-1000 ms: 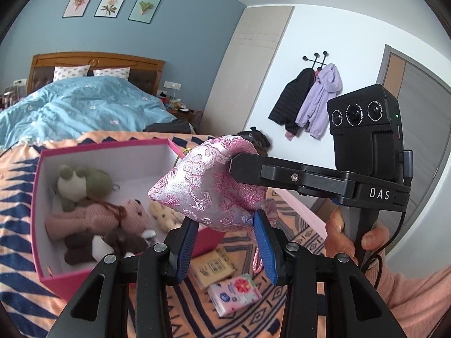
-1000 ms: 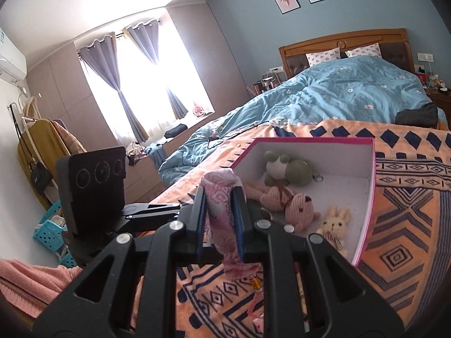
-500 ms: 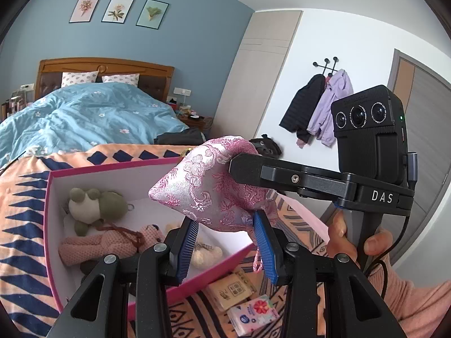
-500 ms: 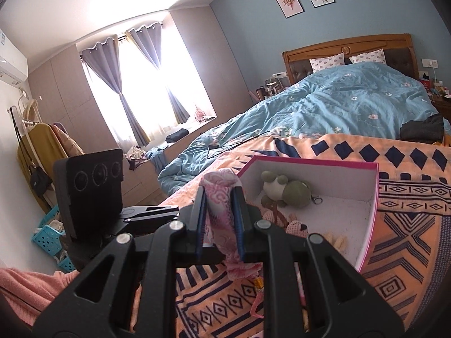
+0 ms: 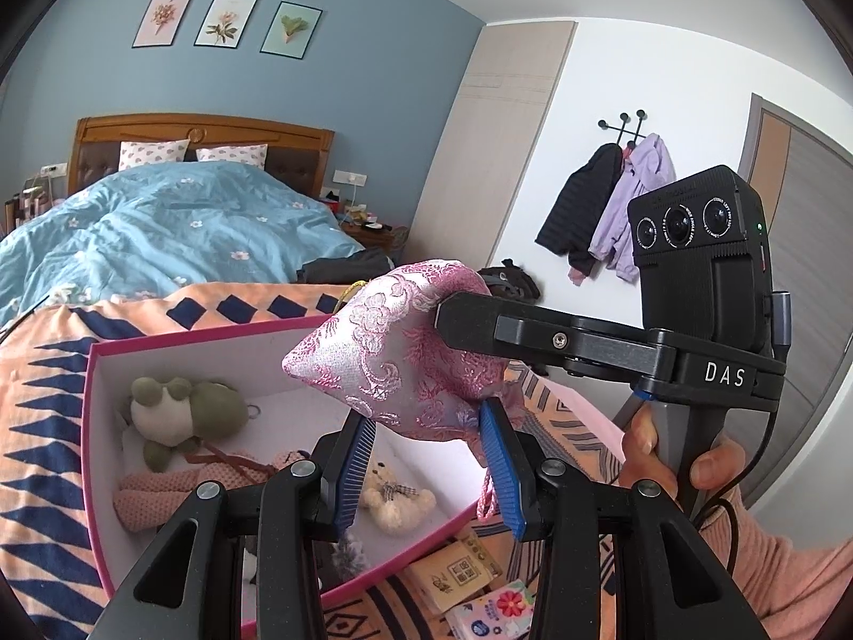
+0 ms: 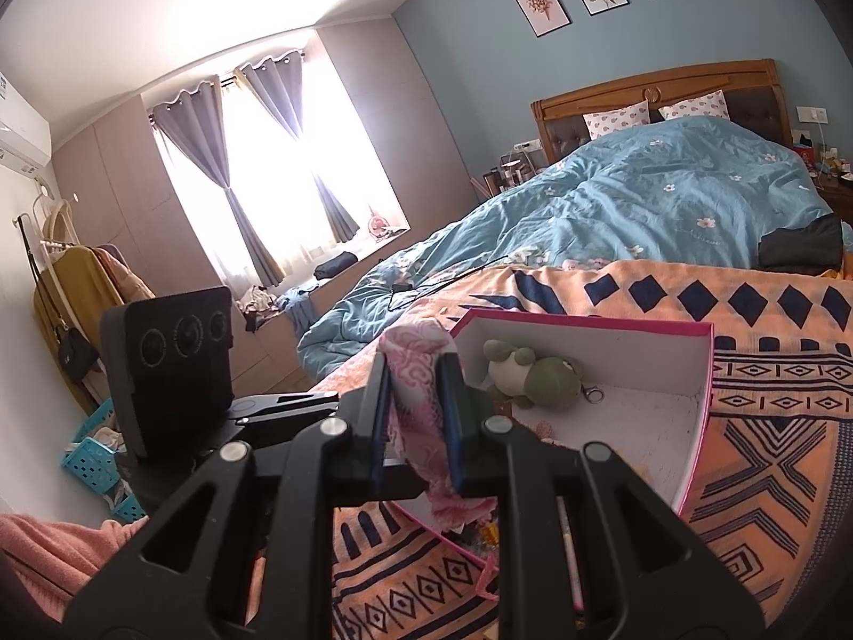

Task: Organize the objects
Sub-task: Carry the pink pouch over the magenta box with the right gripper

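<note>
Item: pink brocade pouch point(image 5: 394, 352), held over the pink box point(image 5: 213, 336) | my right gripper point(image 6: 416, 426) clamps its neck | my left gripper point(image 5: 426, 458) pinches its underside | pouch hides box's near corner; brown toy point(image 5: 181, 485) partly covered.

A lived-in home bedroom. Shown by a wooden-headboard bed point(image 5: 202, 133) with patterned pillows point(image 5: 152, 151) and a rumpled blue floral duvet point(image 6: 666, 202), three framed botanical prints point(image 5: 226, 20) on a blue wall, and grey curtains point(image 6: 277, 106) at a bright bay window. Also marked by jackets point(image 5: 608, 213) hung on wall hooks beside a door, a wall air conditioner point(image 6: 21, 133), and a clothes rack point(image 6: 64, 266) above turquoise baskets point(image 6: 98, 453).
</note>
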